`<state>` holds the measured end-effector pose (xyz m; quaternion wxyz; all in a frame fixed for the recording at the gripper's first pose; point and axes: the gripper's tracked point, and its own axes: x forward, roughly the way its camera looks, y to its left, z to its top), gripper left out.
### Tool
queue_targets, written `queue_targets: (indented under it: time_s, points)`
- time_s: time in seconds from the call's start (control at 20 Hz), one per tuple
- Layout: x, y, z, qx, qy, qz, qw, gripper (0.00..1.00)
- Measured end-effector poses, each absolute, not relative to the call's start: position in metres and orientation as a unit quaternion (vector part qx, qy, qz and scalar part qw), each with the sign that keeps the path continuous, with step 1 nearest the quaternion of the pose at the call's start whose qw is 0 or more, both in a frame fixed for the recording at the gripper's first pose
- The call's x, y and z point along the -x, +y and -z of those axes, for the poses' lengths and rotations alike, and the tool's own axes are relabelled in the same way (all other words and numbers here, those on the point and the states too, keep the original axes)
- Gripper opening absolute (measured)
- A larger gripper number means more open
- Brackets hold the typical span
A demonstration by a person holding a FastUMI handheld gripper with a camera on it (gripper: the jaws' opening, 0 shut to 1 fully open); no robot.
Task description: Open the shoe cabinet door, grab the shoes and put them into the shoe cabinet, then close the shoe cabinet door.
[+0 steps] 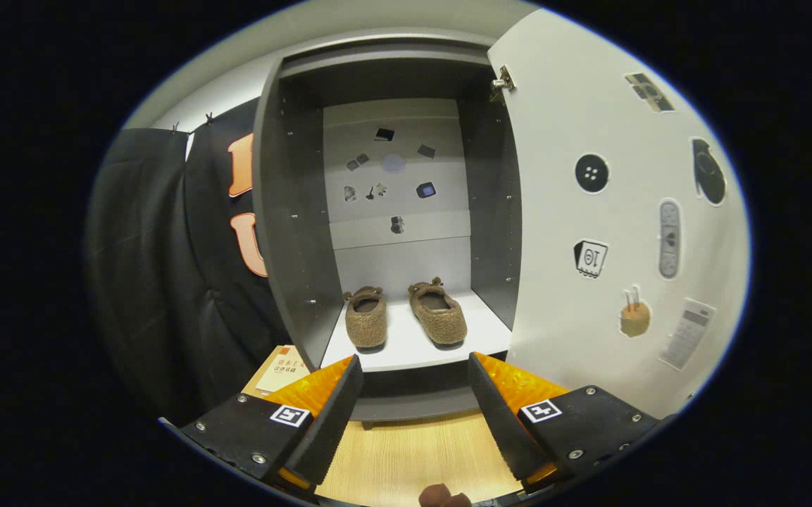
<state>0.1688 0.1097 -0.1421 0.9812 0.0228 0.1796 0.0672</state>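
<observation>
A dark grey shoe cabinet (286, 232) stands just ahead of me with its door (589, 232) swung wide open to the right. Two brown fuzzy shoes sit side by side on its white bottom shelf (406, 348): the left shoe (365, 318) and the right shoe (437, 313), toes toward me. My gripper (414, 370) is open, its fingers spread wide and holding nothing. The fingertips hover in front of the shelf's front edge, short of the shoes.
The inside of the open door carries several stickers, and more dot the cabinet's back panel (395, 176). A book (280, 367) lies on the wooden floor (406, 458) left of the cabinet's base. Black cloth hangs to the left.
</observation>
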Motion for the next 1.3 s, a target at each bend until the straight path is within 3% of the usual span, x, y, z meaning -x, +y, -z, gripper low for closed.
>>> queue_targets:
  time_s: [0.75, 1.3]
  points:
    - [-0.015, 0.012, 0.098, -0.054, 0.123, -0.161, 0.978, 0.93]
    - [-0.033, -0.152, 0.119, -0.111, 0.092, -0.113, 0.983, 0.95]
